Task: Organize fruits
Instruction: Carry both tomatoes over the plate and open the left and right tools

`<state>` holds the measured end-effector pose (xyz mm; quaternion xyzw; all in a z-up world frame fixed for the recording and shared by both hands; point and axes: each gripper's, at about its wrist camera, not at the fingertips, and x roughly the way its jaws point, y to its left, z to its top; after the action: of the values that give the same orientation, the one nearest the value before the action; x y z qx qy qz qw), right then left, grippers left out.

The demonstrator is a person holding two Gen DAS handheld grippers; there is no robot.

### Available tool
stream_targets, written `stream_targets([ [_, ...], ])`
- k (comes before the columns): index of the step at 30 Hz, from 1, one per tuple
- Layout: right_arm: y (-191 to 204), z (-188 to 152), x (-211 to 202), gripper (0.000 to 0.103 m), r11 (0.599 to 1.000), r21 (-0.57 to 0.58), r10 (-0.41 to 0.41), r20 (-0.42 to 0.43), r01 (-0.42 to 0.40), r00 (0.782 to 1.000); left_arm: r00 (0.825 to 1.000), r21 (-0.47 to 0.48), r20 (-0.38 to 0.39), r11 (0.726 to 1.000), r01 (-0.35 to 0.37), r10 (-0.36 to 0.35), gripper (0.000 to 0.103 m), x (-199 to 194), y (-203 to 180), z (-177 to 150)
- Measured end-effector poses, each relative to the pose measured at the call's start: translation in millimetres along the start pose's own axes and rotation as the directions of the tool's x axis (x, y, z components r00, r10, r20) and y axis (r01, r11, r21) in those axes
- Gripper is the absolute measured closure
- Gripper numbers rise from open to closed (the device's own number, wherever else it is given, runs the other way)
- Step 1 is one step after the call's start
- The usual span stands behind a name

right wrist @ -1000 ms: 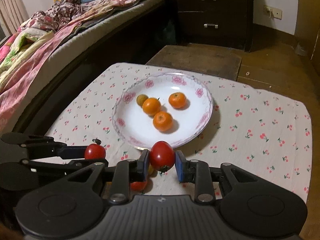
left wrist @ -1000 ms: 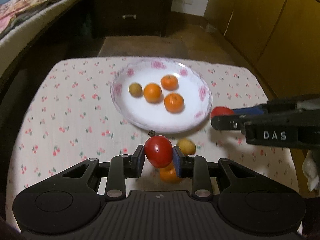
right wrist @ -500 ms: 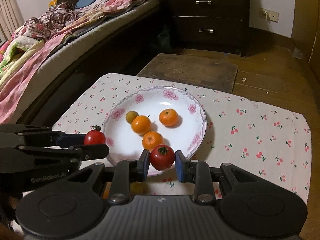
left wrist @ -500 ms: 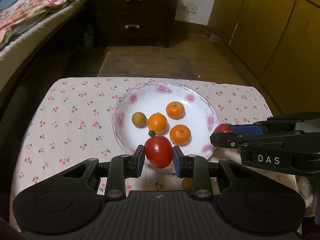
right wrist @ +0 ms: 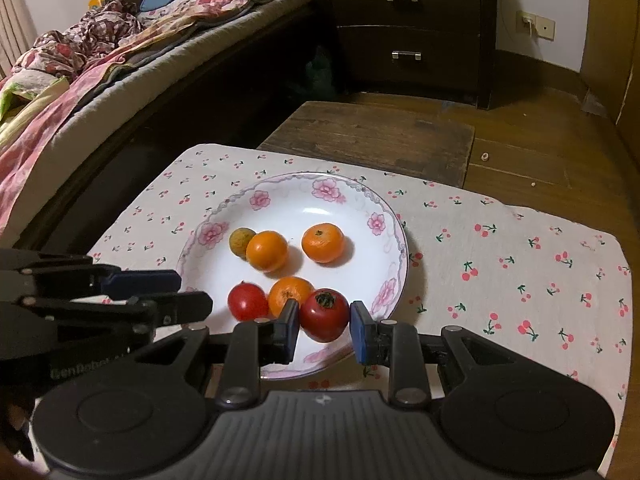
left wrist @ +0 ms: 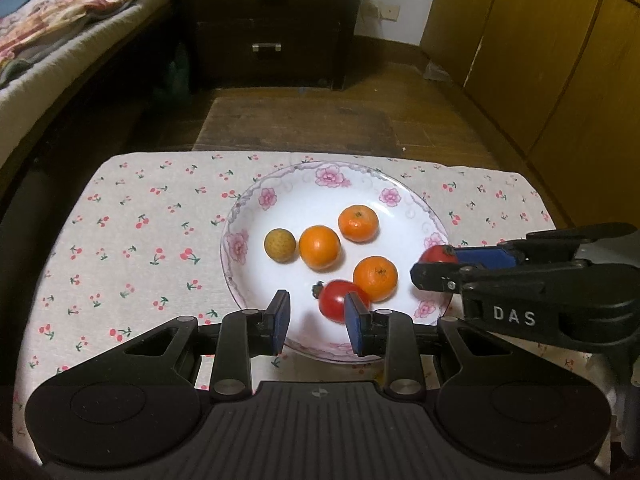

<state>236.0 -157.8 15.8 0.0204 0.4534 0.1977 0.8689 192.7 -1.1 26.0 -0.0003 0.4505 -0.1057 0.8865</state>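
A white floral plate point(left wrist: 248, 216) point(right wrist: 384, 216) holds three oranges point(left wrist: 319, 247) point(right wrist: 266, 250), a small brown-yellow fruit point(left wrist: 279, 243) point(right wrist: 240, 240) and two red tomatoes. My left gripper point(left wrist: 316, 322) is open over the plate's near rim; one tomato point(left wrist: 336, 305) point(right wrist: 247, 302) lies on the plate beside its right finger. My right gripper point(right wrist: 324, 332) is open around the other tomato point(right wrist: 324, 314) point(left wrist: 437, 255), which rests on the plate near the rim. Each gripper shows in the other's view, the right one point(left wrist: 436, 268) and the left one point(right wrist: 188, 292).
The plate sits on a cherry-print tablecloth point(left wrist: 132, 236) point(right wrist: 520, 264). Behind the table are a low wooden bench point(left wrist: 300, 124), a dark drawer chest point(right wrist: 404, 28), a bed on the left point(right wrist: 100, 80) and yellow cabinets on the right point(left wrist: 560, 80).
Both grippers moved forward over the plate and opened. The two tomatoes they held now lie on the plate.
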Motion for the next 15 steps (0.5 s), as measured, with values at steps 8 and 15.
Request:
stream_targets([
  [8, 4.0, -2.4, 8.8, 0.069, 1.000, -0.012, 0.005, -0.026, -0.005, 1.000, 1.000, 0.005, -0.015, 1.000, 0.003, -0.003, 0.065, 5.4, -2.1, -1.5],
  [15, 4.2, -2.7, 12.2, 0.068, 1.000, -0.011, 0.011, -0.035, -0.011, 0.999, 1.000, 0.009, -0.025, 1.000, 0.005, -0.004, 0.065, 7.5, -3.5, -3.7],
])
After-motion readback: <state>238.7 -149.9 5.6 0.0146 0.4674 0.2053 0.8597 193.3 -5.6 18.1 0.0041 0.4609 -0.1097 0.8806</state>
